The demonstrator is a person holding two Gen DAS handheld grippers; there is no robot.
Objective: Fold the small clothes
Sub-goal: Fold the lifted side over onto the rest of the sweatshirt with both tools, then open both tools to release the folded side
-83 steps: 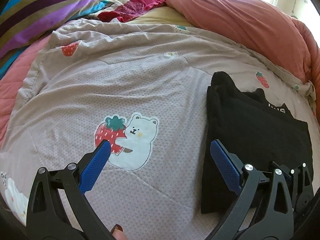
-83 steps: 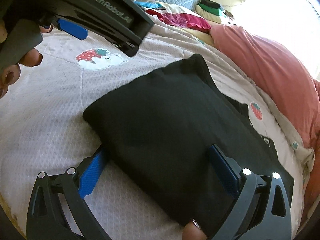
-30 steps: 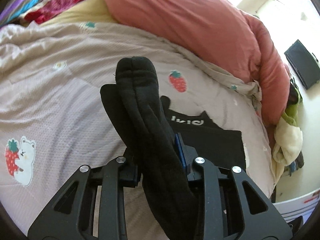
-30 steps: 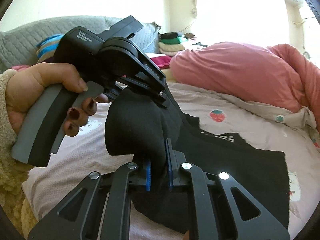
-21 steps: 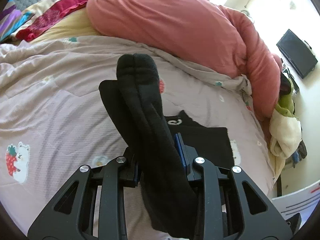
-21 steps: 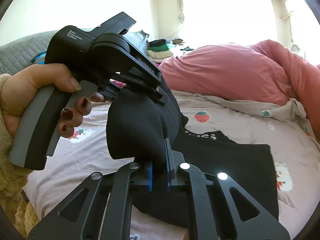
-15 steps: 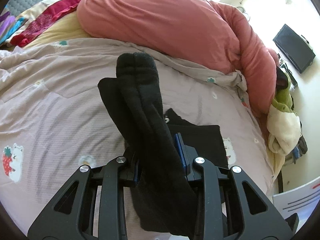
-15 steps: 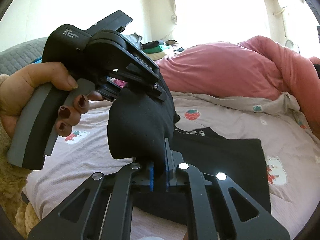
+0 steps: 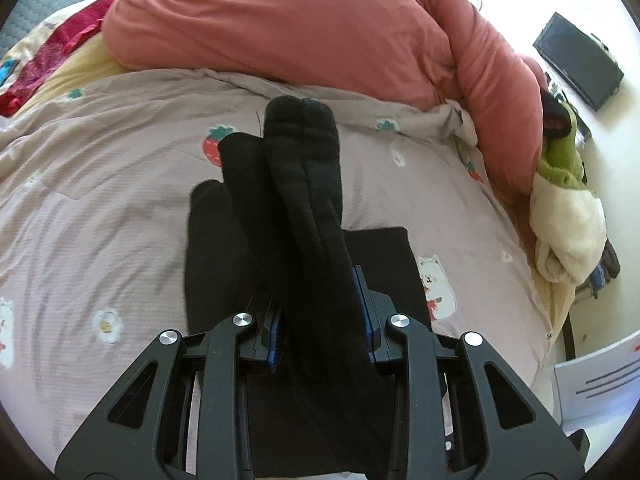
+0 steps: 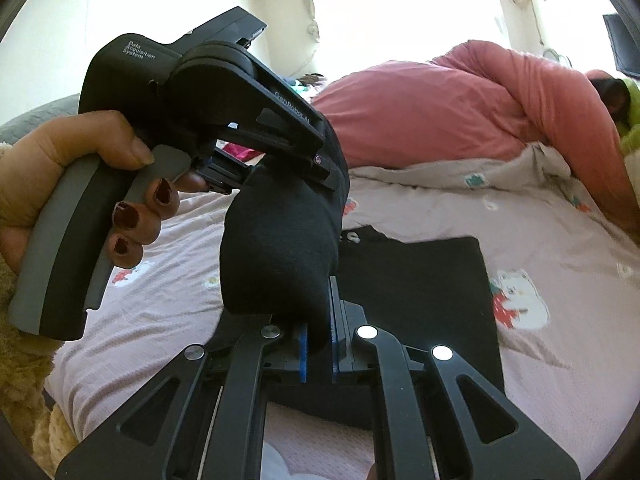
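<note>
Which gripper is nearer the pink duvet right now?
Left, as best I can judge. The left gripper, shut on the black garment, is held farther toward the pink duvet. The right gripper grips the same garment's nearer end.

Bright daylight, heavy fisheye bending at every edge.
The window point(image 10: 400, 12) blows out white behind the pink duvet point(image 10: 460, 112); the black garment point(image 9: 304, 208) swallows detail, and the bed cover point(image 9: 80, 208) smears with motion blur.
</note>
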